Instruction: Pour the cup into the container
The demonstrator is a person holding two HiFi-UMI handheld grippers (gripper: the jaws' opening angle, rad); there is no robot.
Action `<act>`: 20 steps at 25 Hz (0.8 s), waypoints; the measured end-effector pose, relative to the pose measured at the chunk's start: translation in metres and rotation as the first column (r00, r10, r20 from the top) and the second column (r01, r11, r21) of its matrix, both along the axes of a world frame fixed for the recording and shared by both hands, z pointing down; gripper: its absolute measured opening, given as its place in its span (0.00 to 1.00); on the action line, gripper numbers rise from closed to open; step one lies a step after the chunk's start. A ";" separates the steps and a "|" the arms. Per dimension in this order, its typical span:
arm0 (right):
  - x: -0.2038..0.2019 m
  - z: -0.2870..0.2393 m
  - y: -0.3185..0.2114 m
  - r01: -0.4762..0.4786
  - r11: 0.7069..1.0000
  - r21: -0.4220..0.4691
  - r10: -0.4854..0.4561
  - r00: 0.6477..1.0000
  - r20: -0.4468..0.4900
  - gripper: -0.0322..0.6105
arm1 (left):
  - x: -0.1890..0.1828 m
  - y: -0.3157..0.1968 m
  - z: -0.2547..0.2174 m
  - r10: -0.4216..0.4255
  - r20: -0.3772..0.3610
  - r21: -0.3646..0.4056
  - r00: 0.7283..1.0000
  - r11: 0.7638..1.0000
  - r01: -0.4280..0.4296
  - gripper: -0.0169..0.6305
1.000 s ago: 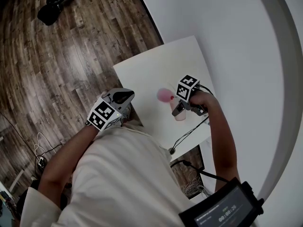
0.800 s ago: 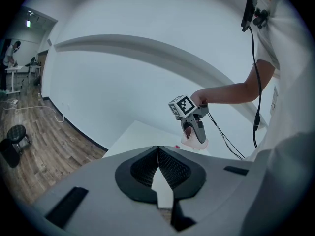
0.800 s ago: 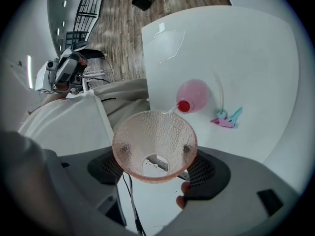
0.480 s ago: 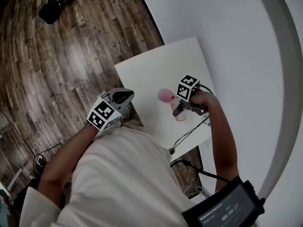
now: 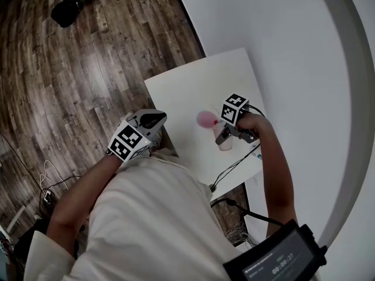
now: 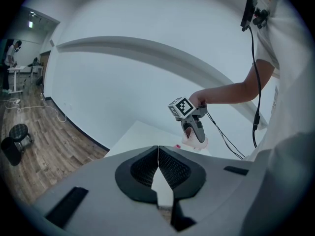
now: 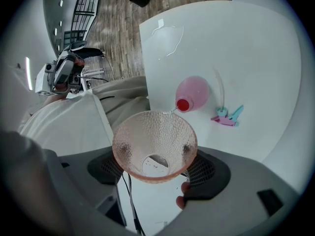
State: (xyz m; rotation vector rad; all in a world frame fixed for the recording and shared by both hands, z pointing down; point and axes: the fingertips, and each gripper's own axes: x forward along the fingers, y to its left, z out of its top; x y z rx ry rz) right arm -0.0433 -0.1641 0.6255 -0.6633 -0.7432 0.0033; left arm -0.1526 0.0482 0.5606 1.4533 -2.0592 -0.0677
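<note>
Cup (image 7: 155, 146) was clamped tilted in my right gripper (image 7: 155, 167), container (image 7: 193, 93) lying just beyond its rim; my left gripper (image 6: 158, 167), jaws together and empty, hung well apart.

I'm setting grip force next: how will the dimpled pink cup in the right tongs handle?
The cup looks thin, translucent and light, probably plastic, so a hard squeeze from the right tongs might flex it. Its dimpled wall likely resists slipping. Tapering to a narrow base, it may tip easily once set down.
</note>
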 end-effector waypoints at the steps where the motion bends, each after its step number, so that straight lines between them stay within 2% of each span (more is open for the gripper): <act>1: -0.001 0.000 0.000 0.001 1.000 0.000 -0.001 1.000 -0.003 0.63 | -0.001 0.001 0.000 -0.002 0.000 0.000 1.000 1.000 0.002 0.04; 20: -0.003 0.000 -0.007 0.072 0.997 0.022 -0.071 0.996 -0.053 0.63 | -0.003 0.008 -0.003 -0.032 0.001 -0.002 0.999 0.999 0.032 0.04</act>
